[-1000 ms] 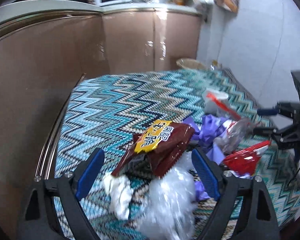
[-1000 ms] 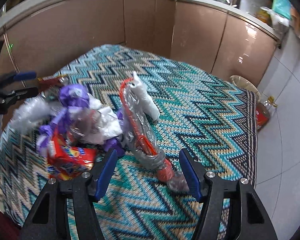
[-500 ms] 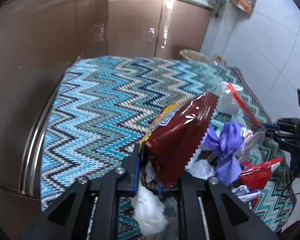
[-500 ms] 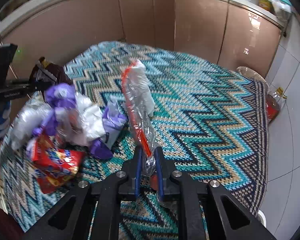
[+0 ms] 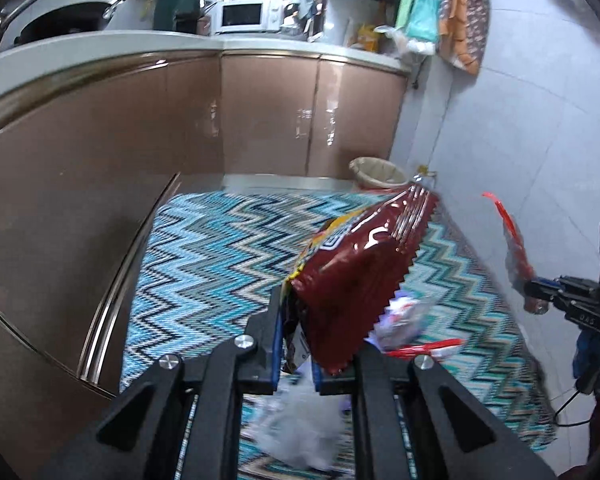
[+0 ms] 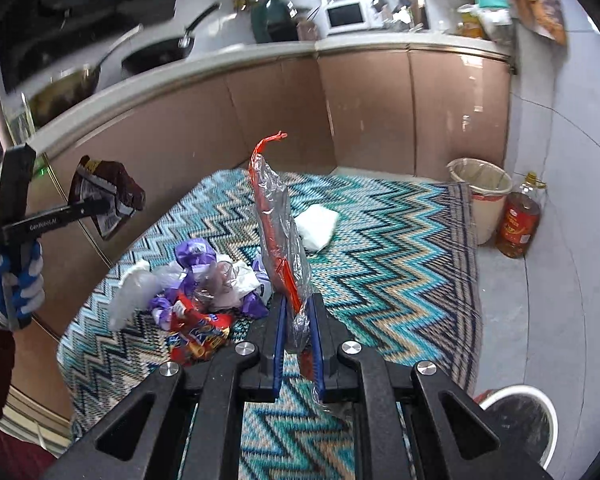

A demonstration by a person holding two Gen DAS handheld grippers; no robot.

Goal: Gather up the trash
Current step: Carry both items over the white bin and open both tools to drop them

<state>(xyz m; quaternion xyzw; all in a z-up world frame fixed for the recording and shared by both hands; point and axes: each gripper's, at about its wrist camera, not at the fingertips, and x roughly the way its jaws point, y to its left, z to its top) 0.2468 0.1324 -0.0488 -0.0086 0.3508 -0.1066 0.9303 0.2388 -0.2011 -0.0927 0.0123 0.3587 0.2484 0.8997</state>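
Both grippers have closed and lifted: left gripper (image 5: 296, 354) jaws clamp the maroon snack bag (image 5: 360, 276), right gripper (image 6: 296, 344) jaws pinch the clear red-striped wrapper (image 6: 278, 236), clear of the zigzag rug (image 6: 400, 264); bin (image 6: 482, 184) likely next.

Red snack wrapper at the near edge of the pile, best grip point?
Take the crumpled red snack wrapper by its raised upper fold, coming from above on the near side. It lies mostly flat on the zigzag rug, and purple and clear plastic crowd its far side, so that fold looks likeliest to fit between fingers.
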